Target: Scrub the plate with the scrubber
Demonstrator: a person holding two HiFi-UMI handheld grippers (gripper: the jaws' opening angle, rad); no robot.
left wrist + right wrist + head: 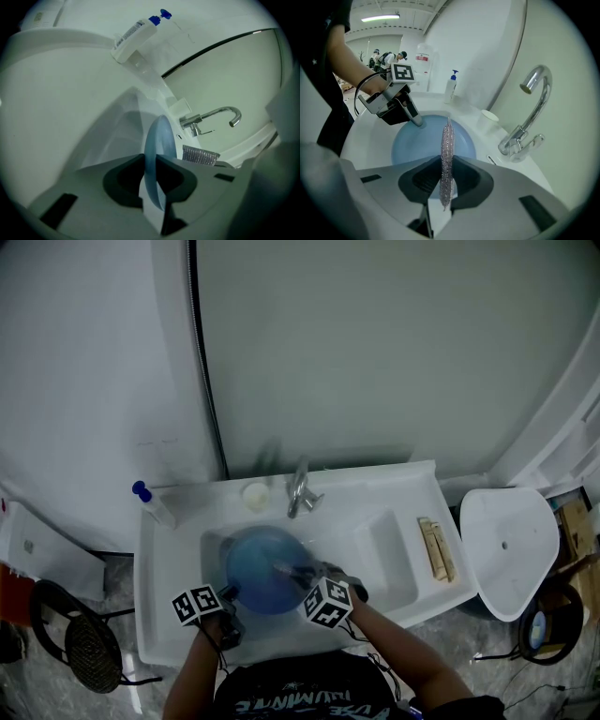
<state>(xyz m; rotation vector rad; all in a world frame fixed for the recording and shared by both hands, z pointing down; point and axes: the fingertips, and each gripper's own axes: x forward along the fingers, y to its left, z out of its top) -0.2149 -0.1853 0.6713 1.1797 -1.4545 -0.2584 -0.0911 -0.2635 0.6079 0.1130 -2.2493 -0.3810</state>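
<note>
- Left gripper (151, 161) and right gripper (446, 164) are held side by side over a white sink (159, 549), which is seen whole only in the head view.
- A blue plate (262, 568) is held in the basin. Its rim is clamped between the left gripper's nearly closed jaws. It is shown edge-on in the left gripper view, and its broad face is shown only in the other two views.
- A metal tap (529, 112) is seen behind the plate, at the back of the basin.
- A bottle (153, 504) with a blue cap is stood at the sink's far left corner.
- A silvery mesh scrubber (447, 140) is pinched flat between the right gripper's closed jaws. It is held just beside the plate's face, across from the left gripper's hold. Whether it touches the plate cannot be told.
- A small white cup (489, 117) is stood just beside the tap.
</note>
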